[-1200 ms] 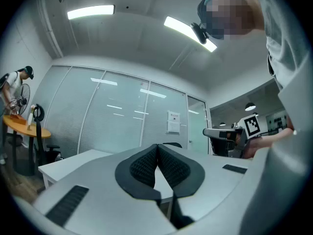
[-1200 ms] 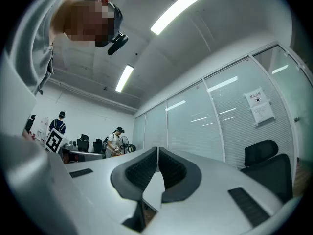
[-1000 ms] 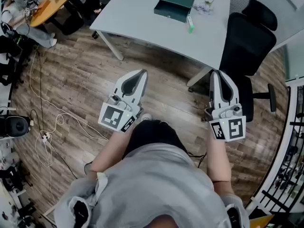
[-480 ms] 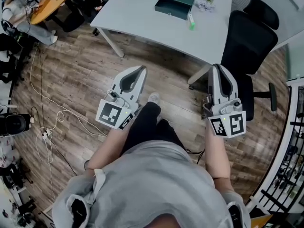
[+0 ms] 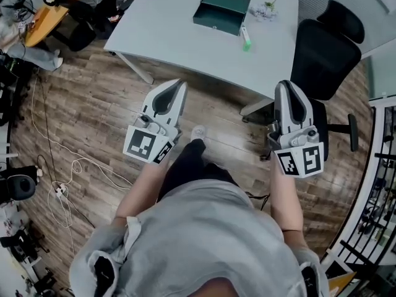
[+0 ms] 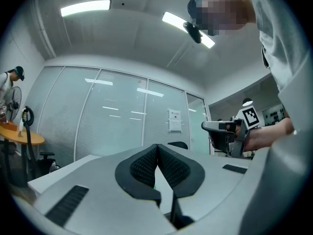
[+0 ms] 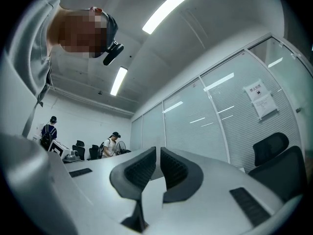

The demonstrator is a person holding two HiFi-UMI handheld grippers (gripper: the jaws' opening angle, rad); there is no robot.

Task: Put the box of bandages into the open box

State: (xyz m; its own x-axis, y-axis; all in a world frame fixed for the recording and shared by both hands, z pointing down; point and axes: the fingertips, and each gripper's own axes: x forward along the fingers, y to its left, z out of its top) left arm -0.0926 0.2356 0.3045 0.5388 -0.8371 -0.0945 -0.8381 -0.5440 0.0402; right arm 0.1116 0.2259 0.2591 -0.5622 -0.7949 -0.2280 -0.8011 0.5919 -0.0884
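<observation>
On the white table [image 5: 185,30] at the top of the head view stands an open dark green box [image 5: 219,11]. Beside its right end lies a small green and white box [image 5: 245,39], and a small pale cluster [image 5: 264,10] sits behind it. Both grippers hang over the wooden floor, short of the table and holding nothing. My left gripper [image 5: 175,84] [image 6: 157,148] points at the table's near edge with its pads together. My right gripper [image 5: 288,85] [image 7: 158,151] points towards the chair, its pads almost touching. The left gripper view shows the right gripper from the side.
A black office chair [image 5: 325,48] stands at the table's right end, just past my right gripper. Cables [image 5: 62,172] lie on the floor at the left. An orange table [image 5: 52,5] is far left. Two people [image 7: 110,146] stand in the distance; glass partitions [image 6: 112,116] lie beyond.
The person has stepped forward; a leg and shoe now show between the grippers. The table has come nearer and shifted left in the head view. Both grippers stay empty.
</observation>
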